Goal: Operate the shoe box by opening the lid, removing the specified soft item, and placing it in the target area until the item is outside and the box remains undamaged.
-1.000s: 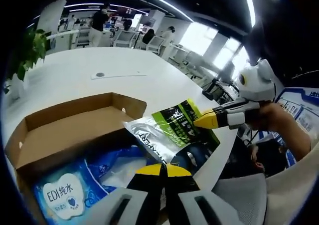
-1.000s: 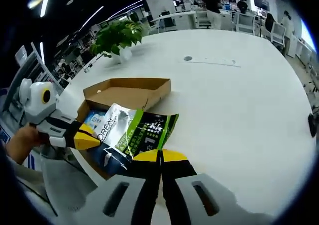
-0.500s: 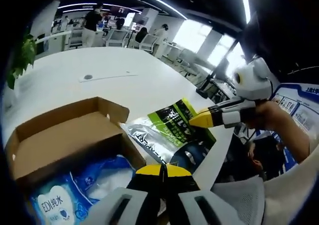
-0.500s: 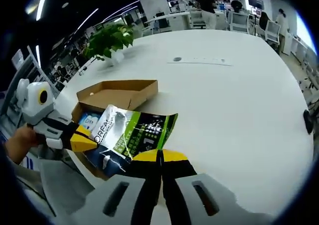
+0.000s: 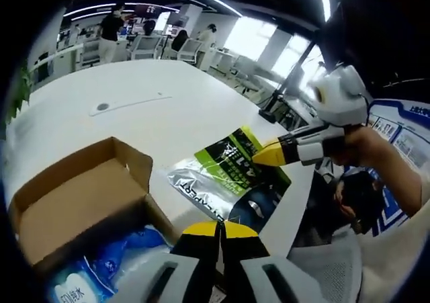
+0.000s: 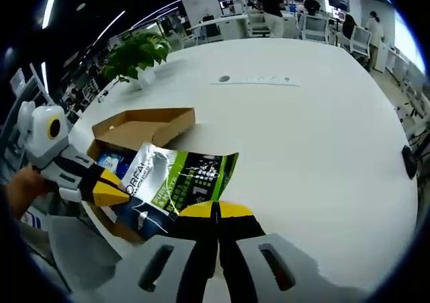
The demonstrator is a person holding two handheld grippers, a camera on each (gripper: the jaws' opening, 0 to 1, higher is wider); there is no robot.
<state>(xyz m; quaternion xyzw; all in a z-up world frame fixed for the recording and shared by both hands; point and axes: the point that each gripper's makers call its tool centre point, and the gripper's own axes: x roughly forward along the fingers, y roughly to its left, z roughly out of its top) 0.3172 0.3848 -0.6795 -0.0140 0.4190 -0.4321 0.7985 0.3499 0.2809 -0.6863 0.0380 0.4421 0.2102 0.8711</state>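
Both hand-held grippers are closed on the soft pouch (image 6: 178, 182): the right hand-held gripper (image 6: 216, 212) on one end, the left hand-held gripper (image 5: 219, 230) on the other, its long axis spanning between them, over the counter (image 6: 316, 128) beside the open shoe box (image 6: 141, 125).

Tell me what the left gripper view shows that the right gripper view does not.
Left gripper view: a blue-and-white soft wipes pack in full inside the open brown cardboard box. Right gripper view: a green potted plant on the round white table. Both share the box, the table and the silver-and-green foil pouch, pinched by both hand-held grippers, left and right.
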